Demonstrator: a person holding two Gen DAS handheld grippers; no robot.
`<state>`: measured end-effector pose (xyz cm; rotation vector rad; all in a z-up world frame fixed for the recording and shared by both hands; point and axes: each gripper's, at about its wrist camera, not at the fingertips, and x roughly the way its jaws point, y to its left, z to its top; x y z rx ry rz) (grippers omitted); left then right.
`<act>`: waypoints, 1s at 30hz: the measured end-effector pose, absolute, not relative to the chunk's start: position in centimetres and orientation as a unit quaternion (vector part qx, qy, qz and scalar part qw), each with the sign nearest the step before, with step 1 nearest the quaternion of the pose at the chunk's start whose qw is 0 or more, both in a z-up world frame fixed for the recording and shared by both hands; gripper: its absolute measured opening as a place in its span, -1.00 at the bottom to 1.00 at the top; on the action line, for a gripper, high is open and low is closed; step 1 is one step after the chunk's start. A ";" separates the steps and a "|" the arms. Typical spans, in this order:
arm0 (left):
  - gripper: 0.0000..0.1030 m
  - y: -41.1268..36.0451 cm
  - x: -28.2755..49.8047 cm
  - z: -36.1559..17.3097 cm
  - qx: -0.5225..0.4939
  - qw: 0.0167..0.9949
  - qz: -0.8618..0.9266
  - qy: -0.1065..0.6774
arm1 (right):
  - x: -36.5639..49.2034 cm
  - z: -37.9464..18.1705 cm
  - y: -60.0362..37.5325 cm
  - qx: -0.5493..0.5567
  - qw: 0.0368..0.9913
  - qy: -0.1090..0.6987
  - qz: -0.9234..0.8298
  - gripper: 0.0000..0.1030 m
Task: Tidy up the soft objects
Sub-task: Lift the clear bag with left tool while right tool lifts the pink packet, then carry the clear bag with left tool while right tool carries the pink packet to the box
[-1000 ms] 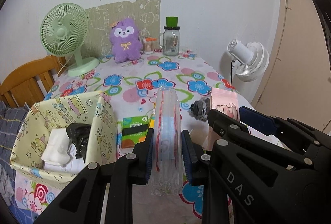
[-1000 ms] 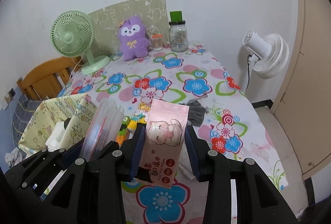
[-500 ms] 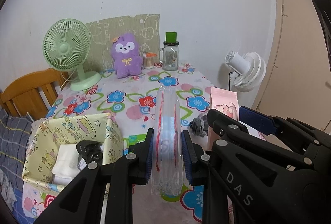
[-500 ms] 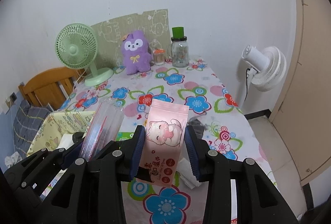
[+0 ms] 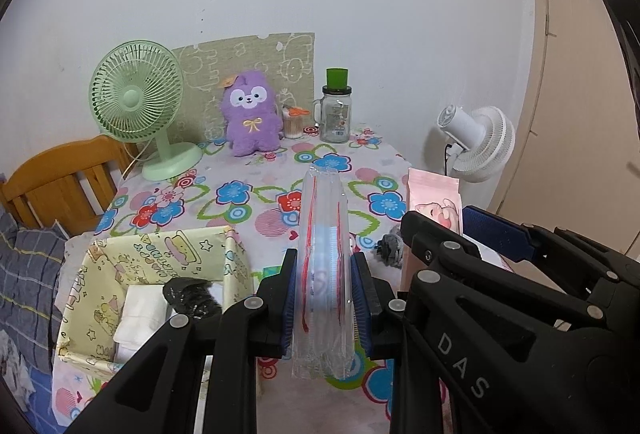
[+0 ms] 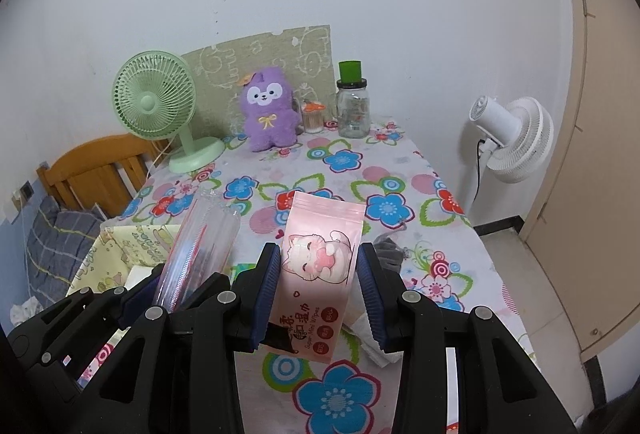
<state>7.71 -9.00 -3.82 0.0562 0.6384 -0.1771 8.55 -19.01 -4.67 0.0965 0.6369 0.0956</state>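
Observation:
My left gripper (image 5: 325, 280) is shut on a clear plastic packet with red lines (image 5: 323, 266), held upright above the flowered table (image 5: 256, 193). Beside it, my right gripper (image 6: 318, 276) is shut on a pink wet-wipes pack with a cat picture (image 6: 318, 270); the same pink pack (image 5: 434, 195) shows at the right in the left wrist view, and the clear packet (image 6: 200, 246) at the left in the right wrist view. A yellow patterned fabric box (image 5: 160, 254) at the lower left holds white folded cloth (image 5: 140, 314) and a black item (image 5: 188, 296).
At the table's back stand a green desk fan (image 5: 138, 101), a purple plush toy (image 5: 250, 113), a small cup of swabs (image 5: 294, 121) and a glass jar with a green lid (image 5: 336, 109). A grey cloth (image 5: 390, 244) lies on the table. A white floor fan (image 5: 478, 141) stands right; a wooden chair (image 5: 60, 177) left.
Both grippers have risen with their packs still held. The table and the yellow box now sit lower and smaller in both views.

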 end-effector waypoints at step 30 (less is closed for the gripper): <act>-0.49 -0.8 8.9 -2.9 0.013 0.947 -0.064 0.316 | 10.4 -3.6 -10.5 0.020 0.943 0.318 0.101 -0.16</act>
